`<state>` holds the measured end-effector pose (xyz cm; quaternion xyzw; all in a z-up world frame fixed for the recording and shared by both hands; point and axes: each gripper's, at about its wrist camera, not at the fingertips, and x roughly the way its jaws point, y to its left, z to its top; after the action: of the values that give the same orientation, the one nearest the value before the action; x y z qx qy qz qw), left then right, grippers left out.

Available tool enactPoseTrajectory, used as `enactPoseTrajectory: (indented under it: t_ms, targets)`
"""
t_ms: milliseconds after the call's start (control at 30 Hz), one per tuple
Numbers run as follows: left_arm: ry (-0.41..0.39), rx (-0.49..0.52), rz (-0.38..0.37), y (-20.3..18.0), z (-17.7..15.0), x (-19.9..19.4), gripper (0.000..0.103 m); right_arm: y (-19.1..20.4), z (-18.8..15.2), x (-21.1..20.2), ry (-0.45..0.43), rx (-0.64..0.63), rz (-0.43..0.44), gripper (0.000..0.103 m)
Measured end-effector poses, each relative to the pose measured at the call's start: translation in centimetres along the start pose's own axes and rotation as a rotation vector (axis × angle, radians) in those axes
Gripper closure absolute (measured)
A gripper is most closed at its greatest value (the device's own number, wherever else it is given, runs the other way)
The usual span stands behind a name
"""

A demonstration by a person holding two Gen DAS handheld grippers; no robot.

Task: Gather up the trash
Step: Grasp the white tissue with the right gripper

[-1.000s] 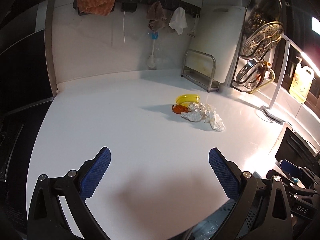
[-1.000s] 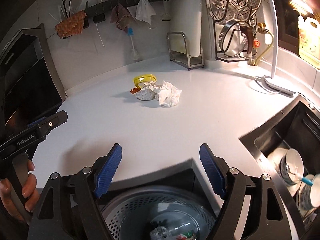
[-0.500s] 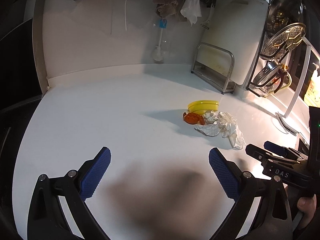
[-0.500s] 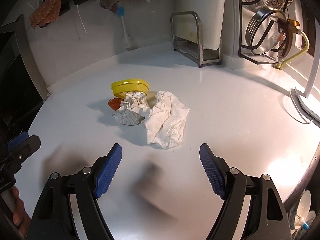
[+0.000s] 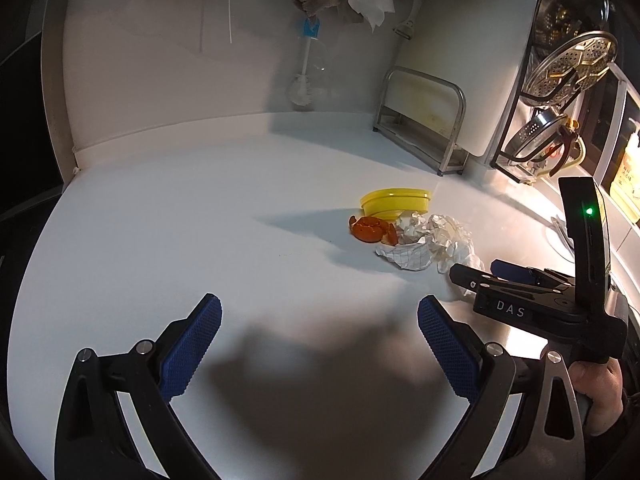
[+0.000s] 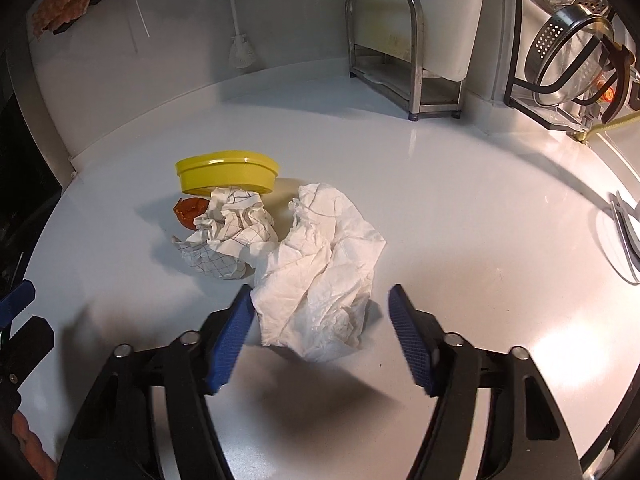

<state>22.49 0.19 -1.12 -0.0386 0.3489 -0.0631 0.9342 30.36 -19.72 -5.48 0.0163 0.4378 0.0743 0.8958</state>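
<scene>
A small heap of trash lies on the white counter (image 6: 460, 208): a crumpled white tissue (image 6: 320, 276), a ball of checked paper (image 6: 232, 236), orange peel (image 6: 190, 210) and a yellow lid (image 6: 228, 172). My right gripper (image 6: 319, 292) straddles the near end of the tissue. Its jaws are closing, the left pad at the tissue's edge and the right pad still apart from it. In the left wrist view the heap, with its tissue (image 5: 452, 240) and peel (image 5: 370, 230), sits ahead to the right, and the right gripper (image 5: 478, 270) reaches into it. My left gripper (image 5: 319, 302) hangs open over bare counter.
A metal rack (image 6: 384, 40) holding a white cutting board stands at the back wall, beside a hanging dish brush (image 6: 240, 40). A wire rack with pots and strainers (image 6: 568, 52) is at the right. A lamp base (image 6: 624, 240) sits at the right edge. A hand (image 5: 596, 396) holds the right gripper.
Both grippers moved forward over the counter toward the trash. The right one left the bin behind, came down around the tissue, and its jaws narrowed. The left stayed open.
</scene>
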Motion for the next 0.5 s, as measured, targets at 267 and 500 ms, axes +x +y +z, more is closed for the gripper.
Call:
enactPoseTrajectory:
  t_ms: [267,500]
  targets:
    - [0.003,0.029,0.007,-2.6,0.4,1.1,0.006,-0.7,-0.4,-0.5,-0.002,0.012,0.066,0.088]
    - [0.007,0.025,-0.015,-5.3,1.0,2.5,0.006,-3.8,-0.9,-2.0,-0.055,0.114,0.071,0.088]
